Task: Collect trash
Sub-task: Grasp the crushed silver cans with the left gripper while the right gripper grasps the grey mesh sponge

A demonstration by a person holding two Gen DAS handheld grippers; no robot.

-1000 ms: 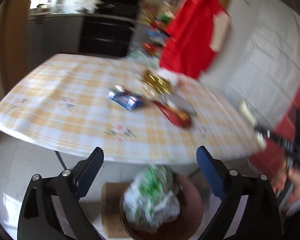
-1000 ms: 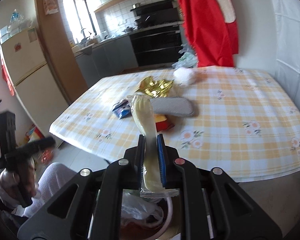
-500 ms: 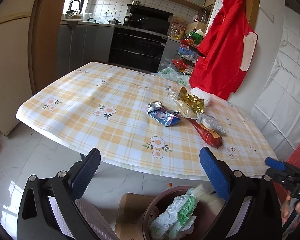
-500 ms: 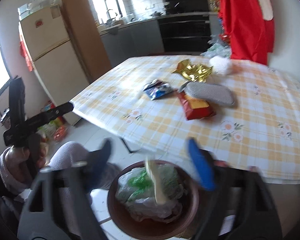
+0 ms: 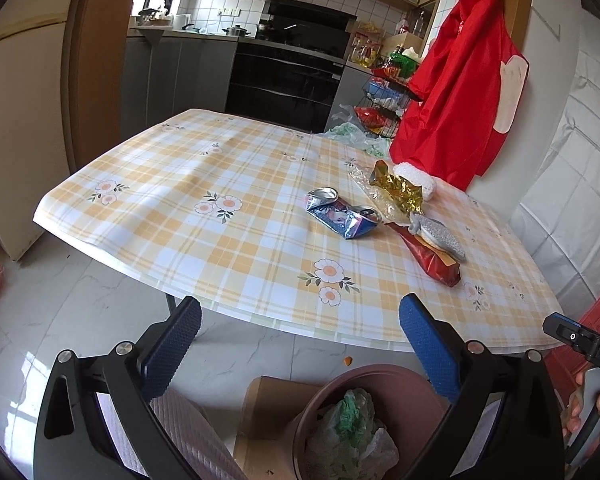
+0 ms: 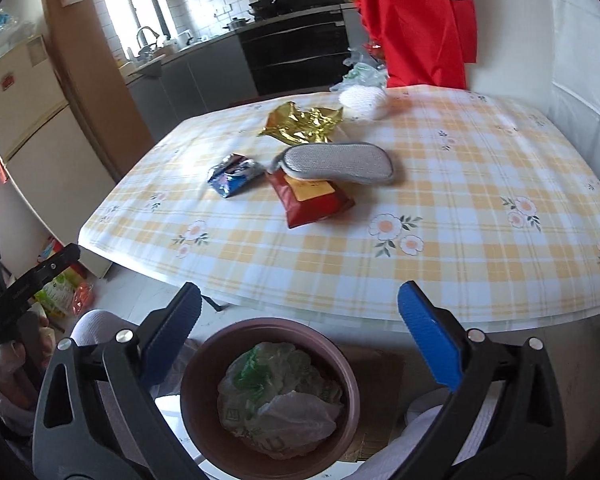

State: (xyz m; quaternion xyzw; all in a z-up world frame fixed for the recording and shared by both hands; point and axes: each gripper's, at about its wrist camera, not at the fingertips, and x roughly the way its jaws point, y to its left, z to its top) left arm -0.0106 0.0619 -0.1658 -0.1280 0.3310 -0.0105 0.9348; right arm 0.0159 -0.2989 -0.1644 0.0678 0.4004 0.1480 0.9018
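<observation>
On the checked desk (image 6: 440, 208), a crushed blue can (image 6: 233, 174) lies left of a red snack bag (image 6: 310, 198). The bag's long axis runs from near to far, and a grey scrubbing pad (image 6: 338, 162) rests crosswise on its far end. Crumpled gold foil (image 6: 302, 125) and a white fluffy ball (image 6: 362, 100) sit farther back, below a hanging red garment (image 6: 416, 20). On the floor near the desk edge stands a brown bin (image 6: 270, 396) holding crumpled plastic bags (image 6: 278, 394). The right hand-held gripper (image 6: 298, 340) hovers over it, jaws opening with nothing between them. The left hand-held gripper (image 5: 300, 344) is spread and empty.
</observation>
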